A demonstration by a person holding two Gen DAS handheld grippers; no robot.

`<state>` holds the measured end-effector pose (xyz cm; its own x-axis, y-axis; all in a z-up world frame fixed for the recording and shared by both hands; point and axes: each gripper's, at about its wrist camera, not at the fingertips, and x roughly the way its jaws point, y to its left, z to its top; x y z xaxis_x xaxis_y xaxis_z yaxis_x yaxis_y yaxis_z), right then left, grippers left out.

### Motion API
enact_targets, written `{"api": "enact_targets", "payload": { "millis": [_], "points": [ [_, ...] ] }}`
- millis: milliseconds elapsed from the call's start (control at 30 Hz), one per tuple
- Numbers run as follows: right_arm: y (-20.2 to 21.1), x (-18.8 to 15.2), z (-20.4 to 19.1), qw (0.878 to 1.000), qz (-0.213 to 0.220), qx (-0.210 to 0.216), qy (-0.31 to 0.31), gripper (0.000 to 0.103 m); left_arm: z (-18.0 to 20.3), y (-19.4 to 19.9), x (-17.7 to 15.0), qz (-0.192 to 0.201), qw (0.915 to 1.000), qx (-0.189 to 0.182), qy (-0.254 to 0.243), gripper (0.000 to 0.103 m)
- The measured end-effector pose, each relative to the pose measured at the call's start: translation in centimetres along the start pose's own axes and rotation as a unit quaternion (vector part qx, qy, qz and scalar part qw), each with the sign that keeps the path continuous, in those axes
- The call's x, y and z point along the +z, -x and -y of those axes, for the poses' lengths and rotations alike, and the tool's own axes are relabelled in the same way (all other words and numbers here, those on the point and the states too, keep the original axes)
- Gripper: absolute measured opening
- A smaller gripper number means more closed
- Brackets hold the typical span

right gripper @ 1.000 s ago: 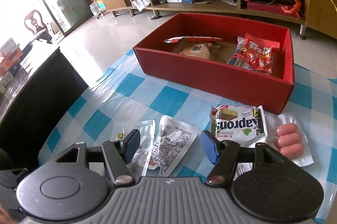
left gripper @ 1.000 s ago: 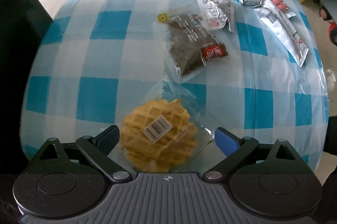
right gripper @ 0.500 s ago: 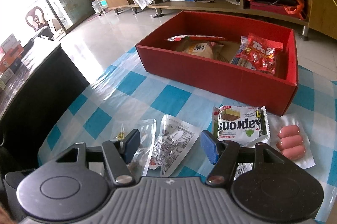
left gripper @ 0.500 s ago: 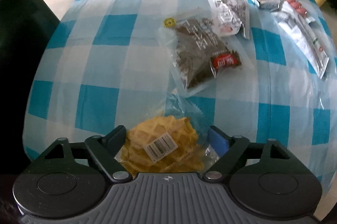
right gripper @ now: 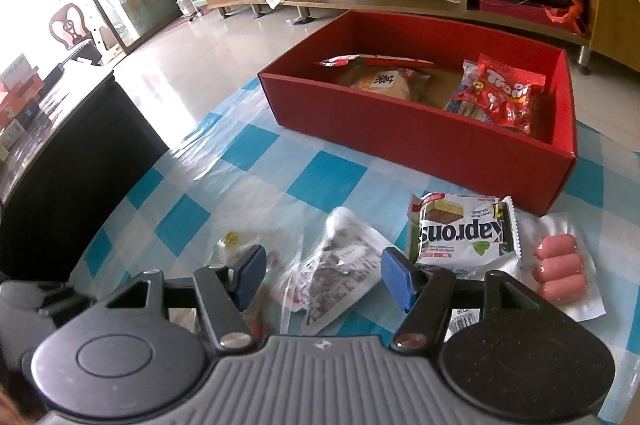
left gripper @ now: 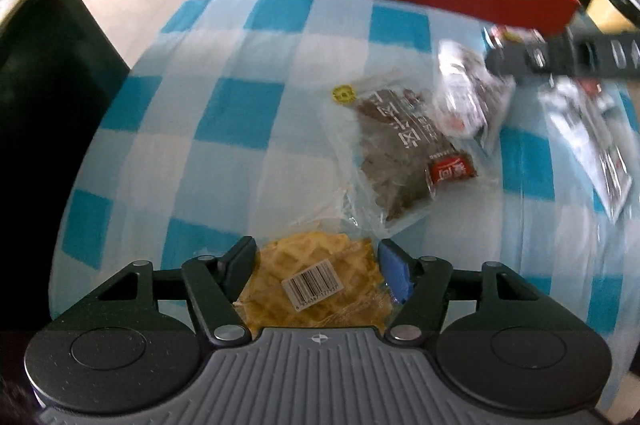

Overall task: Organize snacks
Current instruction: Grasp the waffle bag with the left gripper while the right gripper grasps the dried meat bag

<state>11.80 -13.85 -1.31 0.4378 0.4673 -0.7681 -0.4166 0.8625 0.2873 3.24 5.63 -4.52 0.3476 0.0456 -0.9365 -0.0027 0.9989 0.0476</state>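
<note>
Hidden or unclear: the right half of the left wrist view is blurred, so the print on the long white packet (left gripper: 592, 141) at the right edge cannot be read. The lower part of the waffle packet (left gripper: 316, 285) is cut off by the gripper body. In the right wrist view a barcode label (right gripper: 464, 321) is mostly covered by the right gripper's finger.

Left gripper (left gripper: 316, 271): jaws closing, with the waffle packet between them; both pads sit against the wrapper's sides, at the near edge of the counter (left gripper: 160, 161).

Right gripper (right gripper: 322, 277): jaws partly spread, holding nothing, hovering over a white printed sachet (right gripper: 344, 265).

Differences between views: only the left view shows the waffle packet and the whole dark-filled clear bag (left gripper: 404, 153). Only the right view shows the Kaprons wafer pack (right gripper: 460, 233) and the pink sausage pack (right gripper: 560, 273), both lying just in front of the red box (right gripper: 420, 141).

Container: the red box stands at the far side of the counter. Inside are a red Trolli bag (right gripper: 500, 93), a pale bread-like packet (right gripper: 384, 83) and a flat red-edged packet (right gripper: 372, 60) behind it. The box floor near the front wall is out of sight.
</note>
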Motion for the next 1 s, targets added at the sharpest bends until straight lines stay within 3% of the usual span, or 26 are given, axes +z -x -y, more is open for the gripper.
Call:
{"api": "enact_targets", "payload": {
  "millis": [133, 200, 300, 367, 533, 600, 700, 933, 1000],
  "points": [
    [0.0, 0.1, 0.3, 1.0, -0.001, 0.0, -0.005, 0.062, -0.6, 0.0, 0.3, -0.009, 0.9998, -0.016, 0.011, 0.078],
    [0.0, 0.2, 0.3, 1.0, 0.001, 0.0, -0.006, 0.062, -0.9, -0.2, 0.1, -0.02, 0.9991, -0.025, 0.028, 0.095],
    [0.0, 0.2, 0.0, 1.0, -0.001, 0.003, -0.002, 0.062, -0.8, -0.3, -0.5, -0.028, 0.9979, -0.031, 0.049, 0.103],
    [-0.1, 0.1, -0.1, 1.0, -0.004, 0.004, 0.001, 0.062, -0.4, -0.6, -0.7, -0.029, 0.9977, -0.03, 0.054, 0.103],
    [-0.3, -0.2, -0.2, 1.0, -0.01, 0.004, 0.004, 0.062, 1.1, -1.5, -1.3, -0.025, 0.9994, 0.014, 0.02, 0.102],
    [-0.4, -0.3, -0.3, 1.0, -0.014, 0.005, 0.007, 0.062, 1.1, -1.0, -1.6, -0.022, 0.9996, 0.016, 0.009, 0.093],
    [-1.0, -0.4, -0.7, 1.0, -0.023, 0.012, 0.01, 0.062, 0.5, -0.3, -1.9, -0.019, 0.9997, 0.012, 0.009, 0.082],
    [-3.6, -0.5, -2.0, 0.998, -0.057, 0.024, 0.01, 0.062, -1.5, 0.8, -1.6, -0.01, 0.9988, -0.016, 0.046, 0.079],
    [-4.2, -0.4, -2.6, 0.998, -0.061, 0.024, 0.014, 0.074, -1.8, 1.1, -1.6, -0.008, 0.9984, -0.02, 0.052, 0.079]
  ]
}}
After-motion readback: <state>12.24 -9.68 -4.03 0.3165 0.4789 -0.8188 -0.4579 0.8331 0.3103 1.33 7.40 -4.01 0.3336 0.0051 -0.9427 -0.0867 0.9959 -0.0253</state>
